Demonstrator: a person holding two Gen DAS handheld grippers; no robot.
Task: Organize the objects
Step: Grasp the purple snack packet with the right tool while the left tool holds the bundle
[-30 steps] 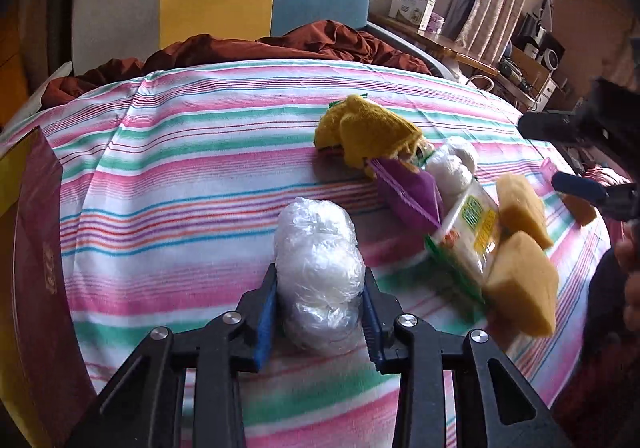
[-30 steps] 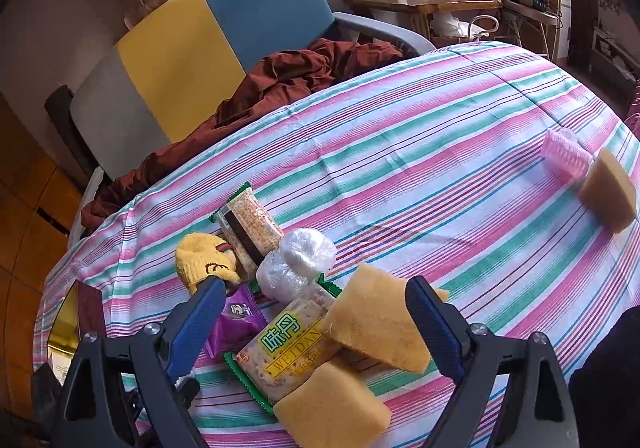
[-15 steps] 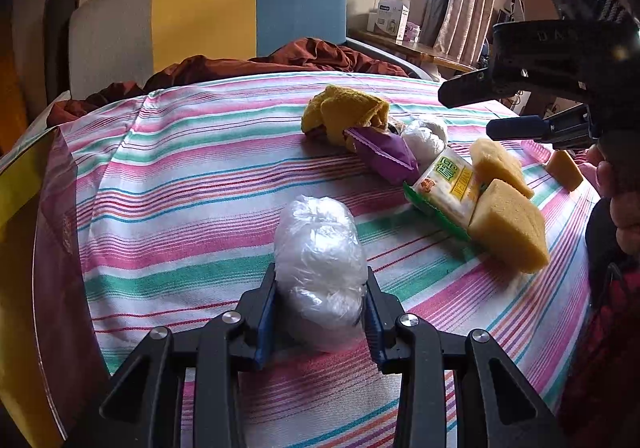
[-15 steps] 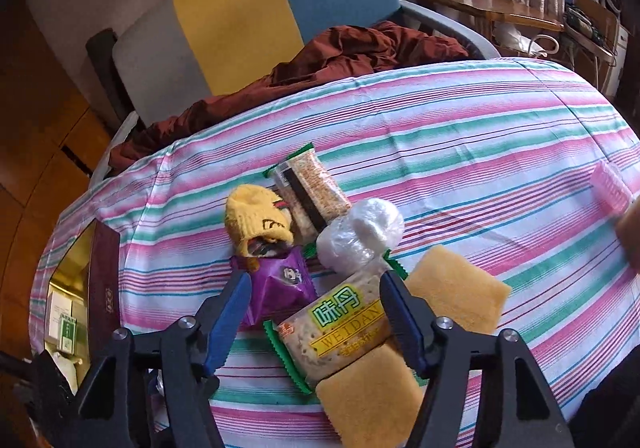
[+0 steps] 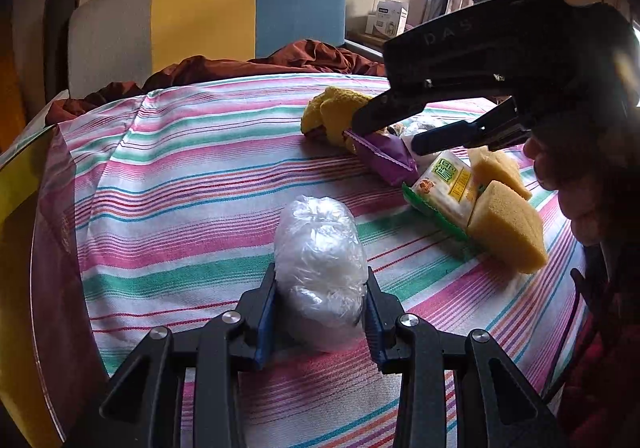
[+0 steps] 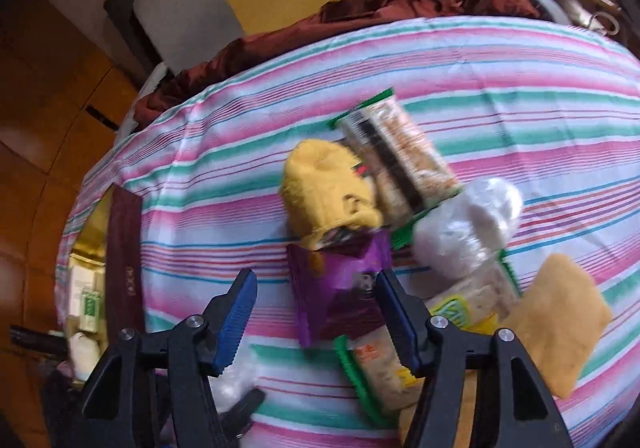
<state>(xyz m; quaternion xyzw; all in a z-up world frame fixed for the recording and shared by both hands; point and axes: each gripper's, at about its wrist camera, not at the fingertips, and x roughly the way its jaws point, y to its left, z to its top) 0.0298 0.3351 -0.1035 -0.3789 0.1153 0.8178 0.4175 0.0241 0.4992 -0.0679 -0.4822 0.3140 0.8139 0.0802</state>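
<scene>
My left gripper (image 5: 320,312) is shut on a clear plastic-wrapped white bundle (image 5: 320,260) and holds it just above the striped tablecloth (image 5: 192,184). My right gripper (image 6: 316,312) is open and hovers over a purple snack packet (image 6: 340,288); it also shows in the left wrist view (image 5: 384,132). Around the packet lie a yellow cloth (image 6: 324,188), a cereal bar (image 6: 400,156), a second wrapped bundle (image 6: 468,228), a green-edged cracker pack (image 5: 444,184) and yellow sponges (image 5: 508,224).
An open maroon and gold box (image 6: 124,268) with small items inside sits at the table's left edge. A colour-block chair (image 5: 208,16) with a brown blanket (image 5: 256,64) stands behind the table. The person's hand is at the right.
My left gripper drew the wrapped bundle back toward the near-left of the table. My right gripper moved left and down, from over the cracker pack to over the purple packet.
</scene>
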